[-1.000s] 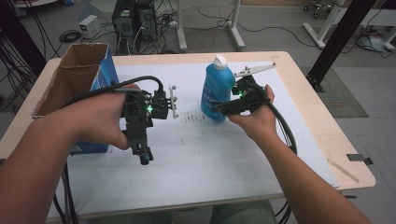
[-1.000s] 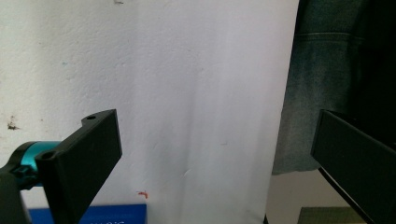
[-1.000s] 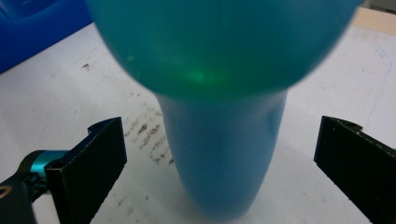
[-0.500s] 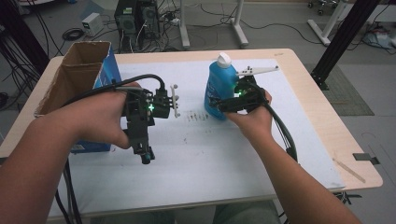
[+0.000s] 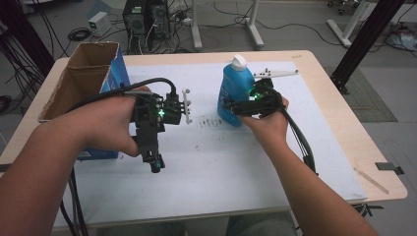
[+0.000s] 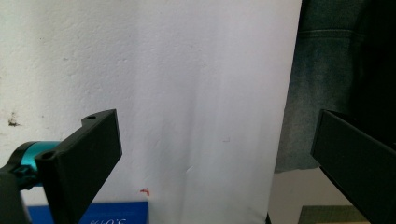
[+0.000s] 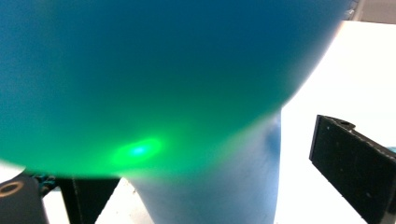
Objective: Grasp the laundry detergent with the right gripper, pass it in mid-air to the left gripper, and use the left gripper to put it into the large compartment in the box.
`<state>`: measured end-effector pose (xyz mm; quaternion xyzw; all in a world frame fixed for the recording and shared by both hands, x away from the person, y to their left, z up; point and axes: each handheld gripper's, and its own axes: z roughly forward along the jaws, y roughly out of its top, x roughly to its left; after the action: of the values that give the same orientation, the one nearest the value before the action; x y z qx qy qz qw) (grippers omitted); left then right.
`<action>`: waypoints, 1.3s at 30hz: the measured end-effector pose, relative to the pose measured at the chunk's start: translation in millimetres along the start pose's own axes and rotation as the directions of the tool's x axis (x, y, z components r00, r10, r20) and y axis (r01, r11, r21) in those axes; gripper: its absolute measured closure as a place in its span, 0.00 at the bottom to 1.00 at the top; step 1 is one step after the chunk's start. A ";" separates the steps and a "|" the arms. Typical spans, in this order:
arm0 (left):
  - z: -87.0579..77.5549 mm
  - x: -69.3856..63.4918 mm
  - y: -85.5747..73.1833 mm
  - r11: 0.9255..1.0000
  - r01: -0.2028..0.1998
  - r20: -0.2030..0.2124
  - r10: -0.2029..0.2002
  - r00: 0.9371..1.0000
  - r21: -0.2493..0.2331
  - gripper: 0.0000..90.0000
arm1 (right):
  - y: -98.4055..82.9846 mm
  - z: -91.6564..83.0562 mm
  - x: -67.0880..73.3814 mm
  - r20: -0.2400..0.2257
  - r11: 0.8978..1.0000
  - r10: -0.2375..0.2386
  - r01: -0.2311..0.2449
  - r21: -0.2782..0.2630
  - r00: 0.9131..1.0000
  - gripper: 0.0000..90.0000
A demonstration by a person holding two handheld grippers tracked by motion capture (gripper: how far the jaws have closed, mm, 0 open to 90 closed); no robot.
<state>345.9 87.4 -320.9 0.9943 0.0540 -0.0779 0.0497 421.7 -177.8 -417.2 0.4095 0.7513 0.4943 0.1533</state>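
A blue bottle (image 5: 235,93) with a white cap stands upright on the white mat (image 5: 221,162) at the middle back. My right gripper (image 5: 229,106) reaches it from the right, low on its body. In the right gripper view the bottle (image 7: 154,70) lies between the jaws, which have just been closing. The right fingertip (image 7: 348,158) still stands apart from the bottle, so the gripper (image 7: 187,186) is open. My left gripper (image 5: 154,164) hangs over the mat left of centre and points back at the person. Its jaws (image 6: 212,140) are wide open with nothing between them.
An open cardboard box (image 5: 83,78) with a blue side stands at the table's left; its blue corner (image 6: 93,215) sits close under the left gripper. Black cables trail from both grippers. The mat's near edge meets the person's dark clothing (image 6: 322,70).
The right gripper has slid a little to the left, further around the bottle. The left hand and gripper have stayed put.
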 end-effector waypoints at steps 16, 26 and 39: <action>2.0 3.4 -1.6 1.000 0.009 0.003 -0.009 1.000 -0.001 0.02 | -0.6 2.1 1.5 -0.001 1.000 -0.019 0.019 -0.017 1.000 0.15; 1.7 3.6 -3.6 1.000 0.015 0.005 -0.015 1.000 -0.002 0.02 | -1.7 4.6 1.3 0.001 1.000 -0.020 0.020 -0.021 1.000 0.21; 1.9 3.5 -5.2 1.000 0.013 0.004 -0.013 1.000 -0.003 0.02 | -2.1 5.9 0.9 0.005 0.999 -0.026 0.027 -0.025 1.000 0.22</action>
<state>348.5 92.6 -323.8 0.9937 0.0605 -0.0800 0.0510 423.8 -173.9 -421.7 0.3986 0.7502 0.5006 0.1665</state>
